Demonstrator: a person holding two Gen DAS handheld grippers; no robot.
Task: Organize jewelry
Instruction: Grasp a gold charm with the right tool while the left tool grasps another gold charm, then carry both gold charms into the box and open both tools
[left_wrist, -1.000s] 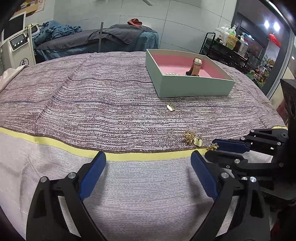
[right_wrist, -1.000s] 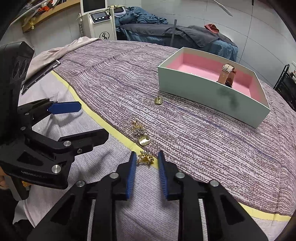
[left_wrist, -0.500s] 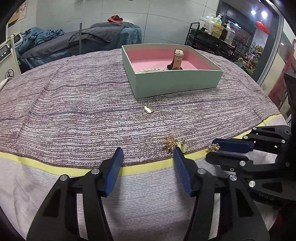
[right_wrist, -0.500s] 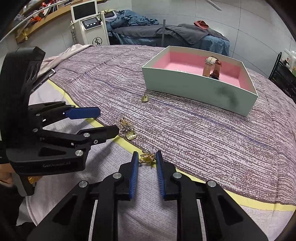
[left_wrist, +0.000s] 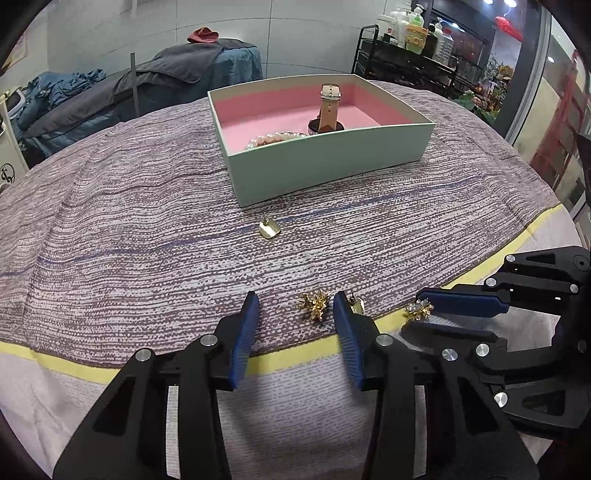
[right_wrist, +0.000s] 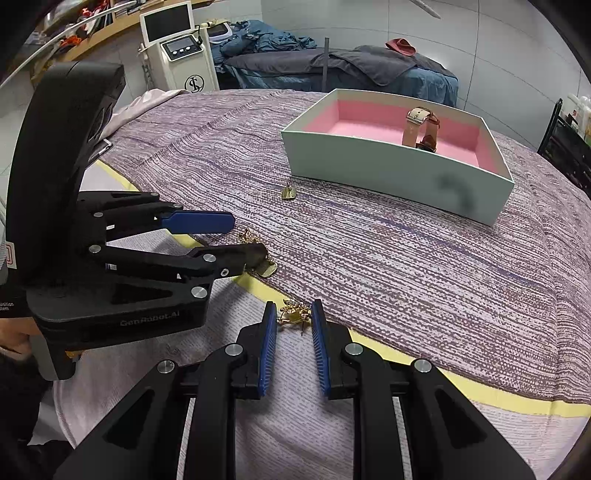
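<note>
left gripper (left_wrist: 295, 314) slid over, fingers spread around a gold brooch (left_wrist: 314, 304) short of the jewelry box (left_wrist: 332, 162). right gripper (right_wrist: 293, 319) narrowly brackets another brooch (right_wrist: 293, 312), not pinching. next: squeeze both.

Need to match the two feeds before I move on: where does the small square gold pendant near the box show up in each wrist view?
Left wrist: square gold pendant, centre, just before the box's near corner.
Right wrist: pendant, centre-left, below the box's left corner.
Shared landmark: the mint box with pink lining.
</note>
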